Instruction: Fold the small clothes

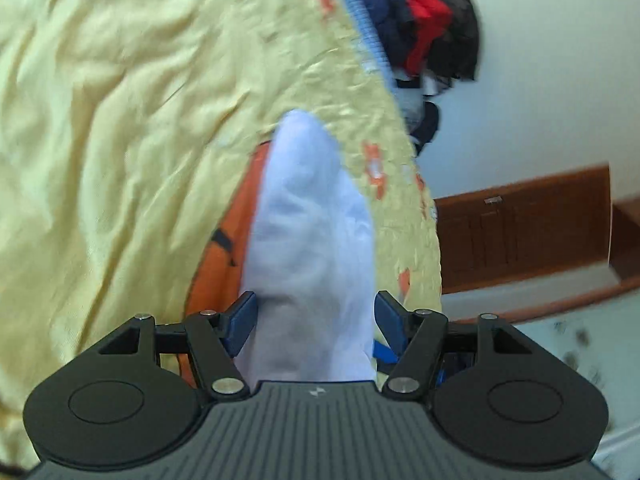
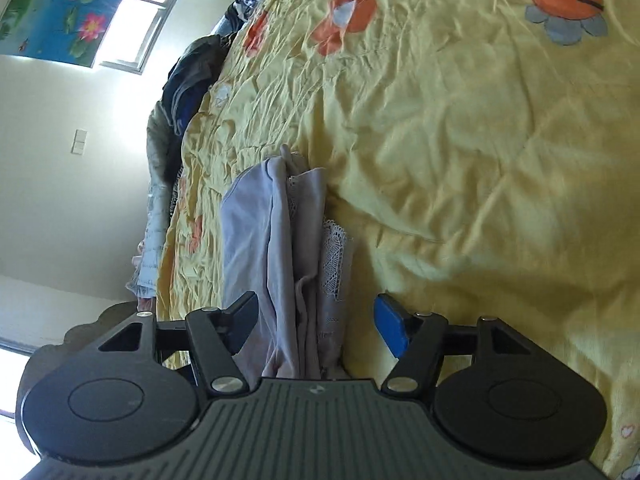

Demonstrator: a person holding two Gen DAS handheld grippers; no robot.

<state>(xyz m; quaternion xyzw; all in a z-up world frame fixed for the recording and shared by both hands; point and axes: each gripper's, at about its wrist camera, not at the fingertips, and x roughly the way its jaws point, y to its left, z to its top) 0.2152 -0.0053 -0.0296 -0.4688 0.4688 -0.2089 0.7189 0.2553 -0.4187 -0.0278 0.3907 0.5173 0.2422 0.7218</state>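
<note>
In the left wrist view a pale white-lilac garment (image 1: 312,248) runs up between the fingers of my left gripper (image 1: 316,316). The jaws stand wide and the cloth fills the gap. The blue pads (image 1: 244,316) are apart from each other. In the right wrist view the same kind of pale lilac garment with a lace edge (image 2: 296,248) lies bunched between the fingers of my right gripper (image 2: 316,320). Those jaws are also wide, and the right blue pad (image 2: 390,324) is clear of the cloth. Both views are rolled sideways over the yellow bedspread (image 2: 460,160).
The yellow bedspread (image 1: 100,140) has orange flower prints (image 2: 348,12). A heap of red, navy and black clothes (image 1: 424,32) lies at the bed's edge. Darker clothes (image 2: 188,80) pile along the edge in the right view. A brown wooden cabinet (image 1: 520,232) and white walls stand beyond.
</note>
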